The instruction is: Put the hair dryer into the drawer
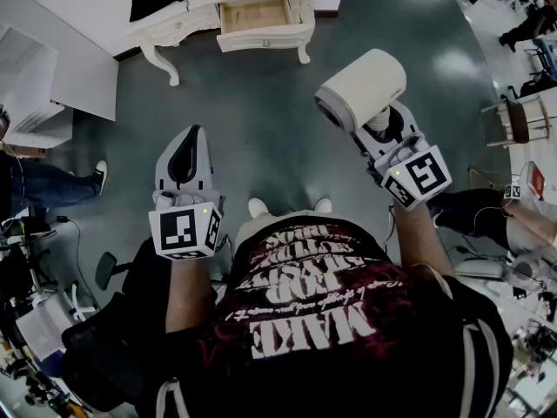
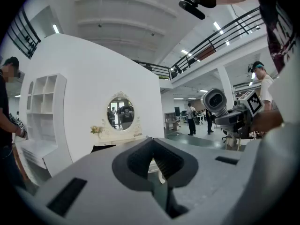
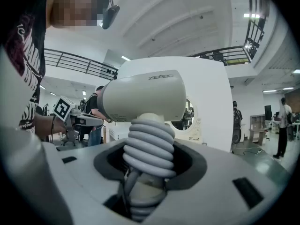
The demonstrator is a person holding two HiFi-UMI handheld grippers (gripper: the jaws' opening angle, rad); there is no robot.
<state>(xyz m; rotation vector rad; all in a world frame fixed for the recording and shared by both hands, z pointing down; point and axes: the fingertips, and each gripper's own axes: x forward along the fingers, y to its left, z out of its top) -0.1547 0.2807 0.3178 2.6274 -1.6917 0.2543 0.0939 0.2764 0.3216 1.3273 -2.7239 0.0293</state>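
Note:
A white hair dryer (image 1: 361, 90) with its grey cord wound round the handle is held up over the green floor, right of centre in the head view. My right gripper (image 1: 381, 122) is shut on that wrapped handle (image 3: 149, 149), and the barrel (image 3: 143, 97) lies across above the jaws. The left gripper view shows the dryer (image 2: 214, 100) off to the right. My left gripper (image 1: 186, 146) is level at the left, its jaws together at the tips (image 2: 152, 157) with nothing between them. Ahead stands a white dressing table with its drawer (image 1: 265, 38) pulled open, showing a bare wooden inside.
The dressing table (image 2: 110, 137) carries an oval mirror (image 2: 120, 112) and backs onto a white wall panel. A white shelf unit (image 1: 48, 85) and a seated person's legs (image 1: 61, 185) are at the left. A chair (image 1: 518, 120) and other people are at the right.

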